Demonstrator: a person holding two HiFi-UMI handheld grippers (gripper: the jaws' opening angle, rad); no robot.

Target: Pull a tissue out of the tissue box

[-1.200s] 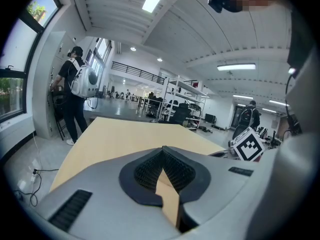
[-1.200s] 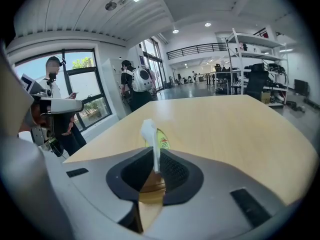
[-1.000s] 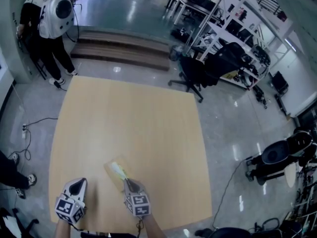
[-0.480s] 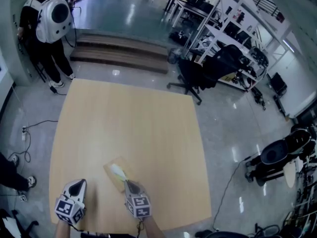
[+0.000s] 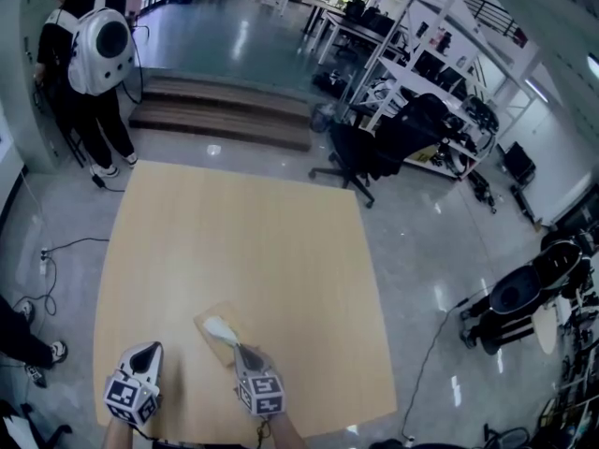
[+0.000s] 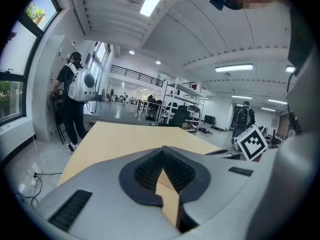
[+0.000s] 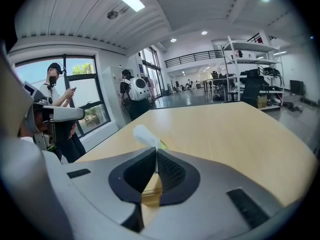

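A tan tissue box (image 5: 210, 322) lies near the front of the wooden table (image 5: 234, 241). A white tissue (image 5: 222, 328) sticks up out of its top. My right gripper (image 5: 243, 350) comes at the box from the near side and is shut on the tissue's lower end. In the right gripper view the tissue (image 7: 145, 135) rises just past the closed right gripper (image 7: 156, 156), with the box (image 7: 149, 194) showing below. My left gripper (image 5: 147, 352) hovers to the left of the box, shut and holding nothing. The left gripper view shows that left gripper (image 6: 163, 153) over bare table.
A person with a white backpack (image 5: 89, 45) stands beyond the table's far left corner. Steps (image 5: 225, 110) and a black office chair (image 5: 374, 148) lie past the far edge. Cables (image 5: 56, 246) run over the floor at the left. Shelving (image 5: 440, 73) fills the far right.
The right gripper has stayed at the tissue, its tip a touch nearer the box. The head view has tilted slightly. The left gripper has not moved.
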